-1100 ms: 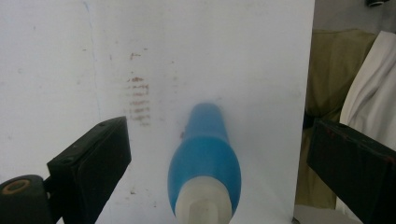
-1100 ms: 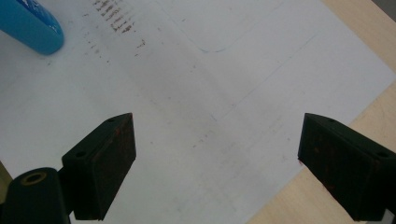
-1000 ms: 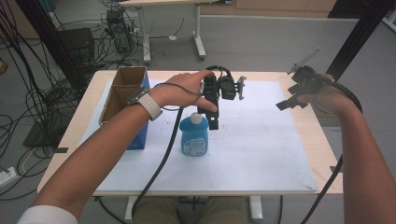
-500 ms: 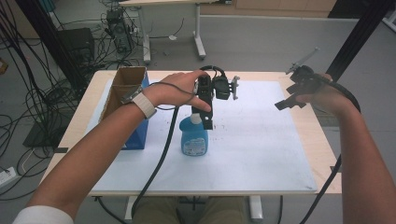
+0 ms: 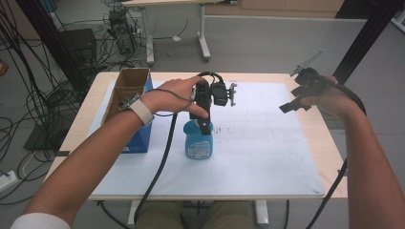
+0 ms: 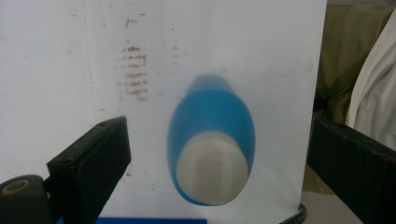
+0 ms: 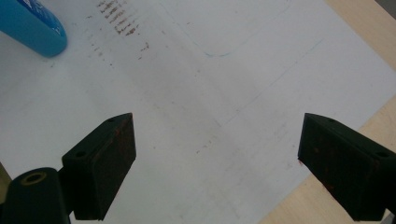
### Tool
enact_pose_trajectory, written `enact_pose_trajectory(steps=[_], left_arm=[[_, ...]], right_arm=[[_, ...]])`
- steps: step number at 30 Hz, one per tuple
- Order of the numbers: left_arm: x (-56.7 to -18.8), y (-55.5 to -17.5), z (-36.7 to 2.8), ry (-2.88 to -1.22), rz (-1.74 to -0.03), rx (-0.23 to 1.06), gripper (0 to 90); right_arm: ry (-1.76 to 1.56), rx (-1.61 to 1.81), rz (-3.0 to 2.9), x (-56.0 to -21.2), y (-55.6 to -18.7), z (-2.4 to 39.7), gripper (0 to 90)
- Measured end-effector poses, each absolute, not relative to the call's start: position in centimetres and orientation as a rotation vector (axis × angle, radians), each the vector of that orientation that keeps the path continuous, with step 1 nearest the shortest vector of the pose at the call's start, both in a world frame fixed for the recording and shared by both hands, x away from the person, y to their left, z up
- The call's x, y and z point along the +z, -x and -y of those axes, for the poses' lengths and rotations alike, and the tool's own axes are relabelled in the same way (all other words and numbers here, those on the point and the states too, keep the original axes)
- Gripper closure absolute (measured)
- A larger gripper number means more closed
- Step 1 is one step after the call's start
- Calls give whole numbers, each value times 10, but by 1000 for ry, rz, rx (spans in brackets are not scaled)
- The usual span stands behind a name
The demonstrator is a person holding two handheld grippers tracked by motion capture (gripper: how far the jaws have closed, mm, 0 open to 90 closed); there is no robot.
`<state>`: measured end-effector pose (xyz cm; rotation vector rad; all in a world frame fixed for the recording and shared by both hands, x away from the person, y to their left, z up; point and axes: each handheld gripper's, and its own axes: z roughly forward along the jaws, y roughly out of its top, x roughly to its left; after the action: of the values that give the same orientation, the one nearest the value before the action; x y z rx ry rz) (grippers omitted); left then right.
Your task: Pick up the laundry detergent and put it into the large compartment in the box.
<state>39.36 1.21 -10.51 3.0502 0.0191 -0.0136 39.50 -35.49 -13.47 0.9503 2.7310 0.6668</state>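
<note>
Bottle (image 5: 198, 140) stands upright near the mat's (image 5: 267, 157) middle, its long axis vertical and white cap up — we look straight down on it between the left gripper's (image 6: 217, 168) wide-open jaws. The right gripper (image 7: 217, 163) hovers apart, jaws spread too.

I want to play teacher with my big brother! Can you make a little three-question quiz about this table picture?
1. True or false: the left gripper has its jaws wide open over the blue bottle.
2. The cardboard box stands at the table's: A) left side B) right side C) middle
3. Fill in: the right gripper holds ____.

Key: 1 true; 2 A; 3 nothing
</note>
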Motion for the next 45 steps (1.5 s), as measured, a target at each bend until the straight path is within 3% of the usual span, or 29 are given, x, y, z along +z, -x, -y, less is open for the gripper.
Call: enact_pose_trajectory(steps=[45], left_arm=[[-135,-396,-16,-3079,-20,15,74]], right_arm=[[-944,673,-2733,-138,-396,352,113]])
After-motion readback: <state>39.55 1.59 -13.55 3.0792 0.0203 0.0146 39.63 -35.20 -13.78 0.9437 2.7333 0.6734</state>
